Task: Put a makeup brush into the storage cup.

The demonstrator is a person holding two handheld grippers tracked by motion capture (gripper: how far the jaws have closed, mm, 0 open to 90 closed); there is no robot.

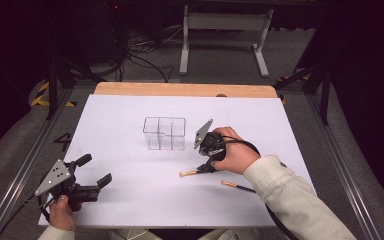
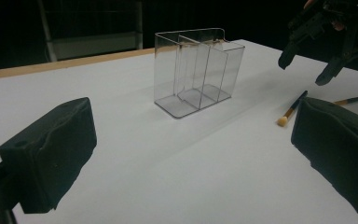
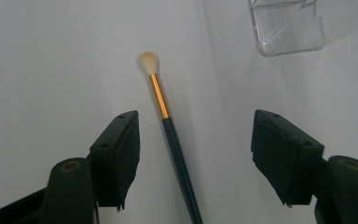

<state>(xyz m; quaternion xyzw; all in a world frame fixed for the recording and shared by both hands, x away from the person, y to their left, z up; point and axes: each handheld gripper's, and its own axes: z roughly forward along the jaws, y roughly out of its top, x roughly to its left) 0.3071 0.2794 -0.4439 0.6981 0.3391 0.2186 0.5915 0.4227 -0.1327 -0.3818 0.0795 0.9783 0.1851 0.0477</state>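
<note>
A makeup brush (image 1: 189,173) (image 3: 168,121) with a cream tip, gold ferrule and dark handle lies flat on the white sheet. My right gripper (image 1: 205,167) (image 3: 198,154) points down over it, open, with the handle between the jaws nearer the left one and neither pad touching. A second brush (image 1: 237,187) (image 2: 354,99) lies to the right, near the sleeve. A clear plastic organizer (image 1: 164,134) (image 2: 196,70) with several compartments stands upright and empty behind them. My left gripper (image 1: 96,170) (image 2: 193,154) rests at the front left, open wide, holding nothing.
The white sheet (image 1: 130,200) covers a wooden table whose far edge (image 1: 180,90) shows beyond it. Metal rails run along both sides. A white stand and cables sit on the floor past the table. In the left gripper view the right gripper (image 2: 304,69) hangs above the first brush (image 2: 291,109).
</note>
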